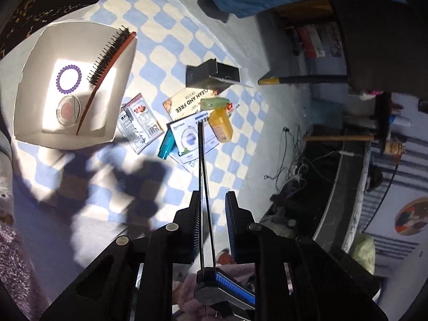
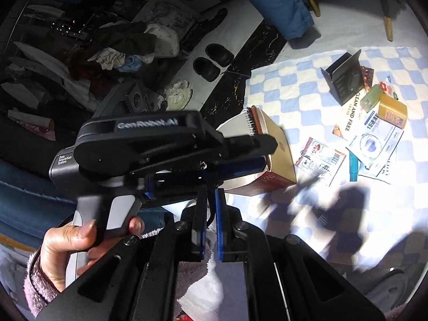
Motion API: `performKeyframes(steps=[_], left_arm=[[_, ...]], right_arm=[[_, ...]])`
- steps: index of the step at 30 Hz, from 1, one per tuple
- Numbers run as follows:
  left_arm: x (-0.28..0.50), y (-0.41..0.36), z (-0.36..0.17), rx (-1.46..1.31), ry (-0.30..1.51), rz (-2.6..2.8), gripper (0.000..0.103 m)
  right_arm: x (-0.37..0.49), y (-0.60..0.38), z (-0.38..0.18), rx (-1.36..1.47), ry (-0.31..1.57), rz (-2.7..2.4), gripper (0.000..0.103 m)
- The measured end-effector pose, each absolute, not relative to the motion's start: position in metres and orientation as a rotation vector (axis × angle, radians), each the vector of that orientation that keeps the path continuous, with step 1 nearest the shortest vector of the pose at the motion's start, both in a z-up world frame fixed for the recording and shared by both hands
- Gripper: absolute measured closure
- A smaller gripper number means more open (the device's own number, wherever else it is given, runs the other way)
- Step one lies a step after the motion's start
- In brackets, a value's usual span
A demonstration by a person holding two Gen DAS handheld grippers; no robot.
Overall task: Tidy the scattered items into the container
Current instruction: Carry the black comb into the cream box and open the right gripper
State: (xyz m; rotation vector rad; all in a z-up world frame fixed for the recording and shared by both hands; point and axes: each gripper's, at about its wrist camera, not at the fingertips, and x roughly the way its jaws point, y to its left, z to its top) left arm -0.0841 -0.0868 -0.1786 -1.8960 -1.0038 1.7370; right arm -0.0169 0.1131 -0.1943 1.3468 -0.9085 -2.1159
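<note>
Closest to the left wrist camera, the left gripper (image 1: 214,206) has its jaws apart around a thin black strip (image 1: 201,160) that leans on one pad. It looks like a hand-over, since the right gripper (image 2: 211,198) has its narrow jaws apparently pinching the strip's base. Beyond, sachets (image 1: 139,123), a teal tube (image 1: 165,147) and a yellow bottle (image 1: 220,128) lie scattered on the checked cloth (image 1: 171,53). Farther left stands the container (image 1: 32,107) — a white open box already holding a red-backed hairbrush (image 1: 107,61), a purple hair tie (image 1: 68,79) and a round compact (image 1: 68,109).
</note>
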Motion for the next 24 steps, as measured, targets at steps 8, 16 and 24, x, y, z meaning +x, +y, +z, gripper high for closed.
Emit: performKeyframes(steps=[8, 16, 24], left_arm=[[-0.083, -0.100, -0.172, -1.834, -0.982, 1.797, 0.100], [-0.102, -0.153, -0.171, -1.936, -0.986, 1.924, 0.100], [-0.094, -0.201, -0.186, -2.053, -1.245, 1.863, 0.100]], right_arm=[[-0.021, 0.113, -0.195, 1.310, -0.943, -2.109, 0.093], [-0.024, 0.126, -0.211, 1.361, -1.139, -2.009, 0.075], [-0.032, 0.148, -0.242, 1.435, -1.385, -1.912, 0.075]])
